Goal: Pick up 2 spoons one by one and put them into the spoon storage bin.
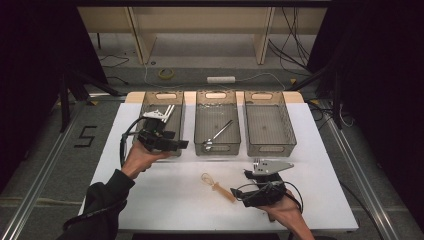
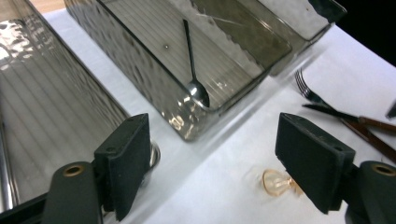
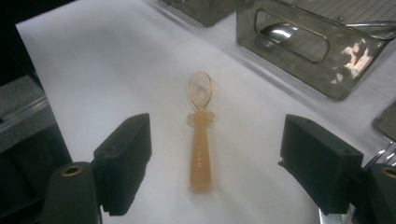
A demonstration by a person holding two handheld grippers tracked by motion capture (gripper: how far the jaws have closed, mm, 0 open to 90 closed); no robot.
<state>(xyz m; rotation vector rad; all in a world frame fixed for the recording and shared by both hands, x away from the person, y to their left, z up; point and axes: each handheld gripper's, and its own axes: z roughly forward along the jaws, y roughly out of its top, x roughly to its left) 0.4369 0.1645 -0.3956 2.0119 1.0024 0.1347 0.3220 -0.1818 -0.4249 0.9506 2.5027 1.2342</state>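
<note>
High view: the translucent orange plastic spoon (image 1: pixel 218 188) lies on the white worktop (image 1: pixel 165 200), just left of the spread right gripper (image 1: pixel 239 193); the spread left gripper (image 1: pixel 181 144) hovers by the left smoky bin (image 1: pixel 150 107).

Left gripper view: the middle smoky bin (image 2: pixel 140 70) holds a metal spoon (image 2: pixel 194 79).

Right gripper view: best to centre the handle between the jaws before closing.
</note>
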